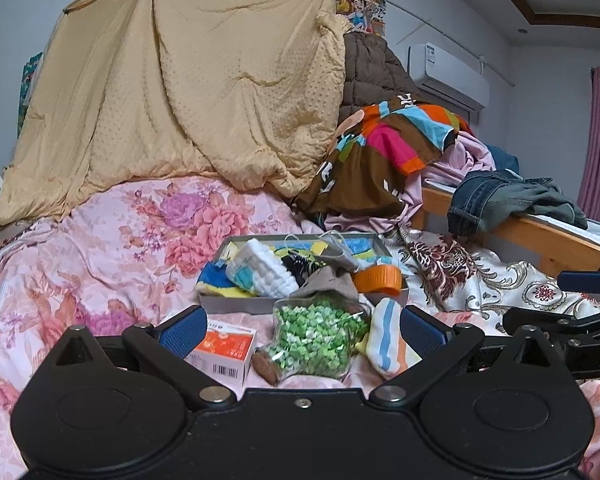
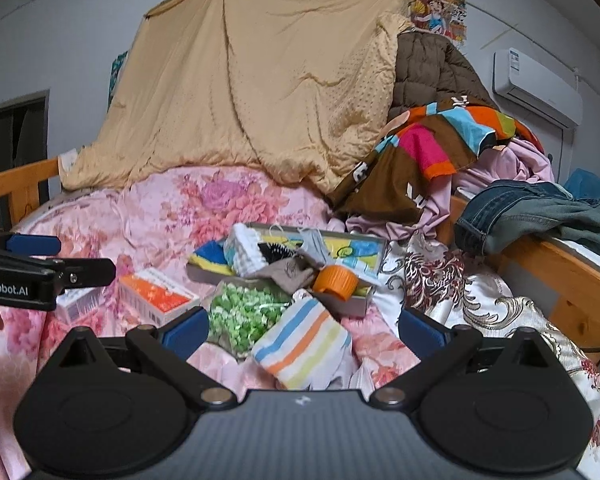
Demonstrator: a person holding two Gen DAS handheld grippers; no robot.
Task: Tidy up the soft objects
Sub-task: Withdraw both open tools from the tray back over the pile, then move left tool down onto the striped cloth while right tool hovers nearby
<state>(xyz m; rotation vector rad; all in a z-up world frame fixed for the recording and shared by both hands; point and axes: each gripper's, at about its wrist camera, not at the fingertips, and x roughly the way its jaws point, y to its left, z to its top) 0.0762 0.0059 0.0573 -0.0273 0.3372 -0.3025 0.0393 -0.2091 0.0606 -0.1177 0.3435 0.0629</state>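
Bedding covers your whole surface: a pink floral quilt (image 2: pixel 148 216) under a tan blanket (image 2: pixel 260 92), with an air conditioner (image 2: pixel 538 88) on the wall. Your striped sock (image 2: pixel 306 346) lies just before the open box (image 2: pixel 364 304). Both your left gripper (image 1: pixel 302 330) and right gripper (image 2: pixel 302 330) are spread and empty; "enRobot.AI" reads on the left one.

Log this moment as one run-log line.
left gripper: open, empty | right gripper: open, empty | striped sock: on bed, outside box | phase: approach

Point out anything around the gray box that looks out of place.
The striped sock lies on the bedspread outside the gray box, while other soft items sit inside. An orange cap, which is hard, perches on the box's near corner.
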